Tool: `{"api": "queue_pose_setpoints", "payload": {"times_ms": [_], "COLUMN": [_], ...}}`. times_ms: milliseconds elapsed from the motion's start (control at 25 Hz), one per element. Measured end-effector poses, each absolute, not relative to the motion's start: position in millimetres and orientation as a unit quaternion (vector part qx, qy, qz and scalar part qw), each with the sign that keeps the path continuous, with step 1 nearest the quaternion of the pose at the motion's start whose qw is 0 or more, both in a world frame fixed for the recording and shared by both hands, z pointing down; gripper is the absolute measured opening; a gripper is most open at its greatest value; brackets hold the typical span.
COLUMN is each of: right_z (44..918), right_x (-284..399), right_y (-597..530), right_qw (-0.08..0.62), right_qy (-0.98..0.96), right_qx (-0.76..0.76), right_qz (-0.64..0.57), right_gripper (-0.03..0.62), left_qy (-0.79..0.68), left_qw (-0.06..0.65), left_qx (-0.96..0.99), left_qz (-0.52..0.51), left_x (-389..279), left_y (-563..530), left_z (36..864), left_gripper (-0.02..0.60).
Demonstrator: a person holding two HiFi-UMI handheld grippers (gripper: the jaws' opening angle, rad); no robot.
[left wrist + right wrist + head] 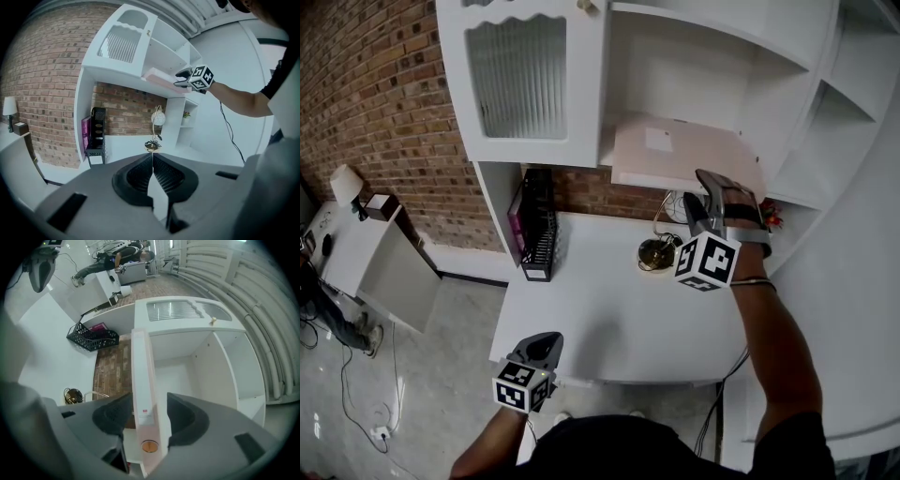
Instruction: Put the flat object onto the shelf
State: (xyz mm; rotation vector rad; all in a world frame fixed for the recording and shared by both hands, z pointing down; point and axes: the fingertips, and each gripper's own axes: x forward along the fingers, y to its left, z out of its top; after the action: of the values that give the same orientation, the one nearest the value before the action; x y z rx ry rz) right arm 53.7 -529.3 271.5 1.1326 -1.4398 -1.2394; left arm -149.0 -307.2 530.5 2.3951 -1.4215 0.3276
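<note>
Flat pale pink box (675, 155) lies on the lower board of the white shelf unit (112, 74), above the white desk (609, 309). My right tongs (149, 404) are up at its near edge. Their jaws are spread to either side of that edge, and a sliver of gap shows beside the right jaw, so they do not pinch it.

The head view shows a white square label on the box's top face, but I can read nothing on it. Only the right gripper view shows the edge itself. It carries a small white label with a red mark, its print too small to read, and a round orange sticker below it.

My left tongs (542, 345) hang low off the desk's front edge, jaws pressed together with nothing between them. Their view alone shows the brass-stemmed lamp with a round white globe (158, 118); the head view catches only its base. A black wire basket (539, 234) holding something magenta stands at the desk's left.
</note>
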Motion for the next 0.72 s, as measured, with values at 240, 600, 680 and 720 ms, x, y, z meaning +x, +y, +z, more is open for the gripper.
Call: {"api": "queue_pose_setpoints", "payload": {"times_ms": [240,600,680,720], "right_z": [280,282,282,282], "right_x": [61,65,64,64], "right_y": [-539,-546,-549,-551], "right_qw": [0.475,0.482,0.486,0.488], "right_qy": [-0.571,-0.559,-0.558,-0.557], "right_qx": [0.449,0.452,0.450,0.449], "right_qz": [-0.497,-0.501,-0.500,-0.500], "right_gripper": [0.241,0.172,0.170,0.170], "left_qy": [-0.492,-0.501,-0.503,-0.504], "left_qw": [0.165,0.166,0.167,0.167], "left_qx": [0.847,0.841,0.840,0.840], "left_qz": [0.116,0.116,0.114,0.114], "left_x": [-141,-150,-150,-151], "left_y": [-304,-300,-299,-299], "left_z": [530,530,529,529], "left_gripper": [0.006,0.006,0.006,0.006]}}
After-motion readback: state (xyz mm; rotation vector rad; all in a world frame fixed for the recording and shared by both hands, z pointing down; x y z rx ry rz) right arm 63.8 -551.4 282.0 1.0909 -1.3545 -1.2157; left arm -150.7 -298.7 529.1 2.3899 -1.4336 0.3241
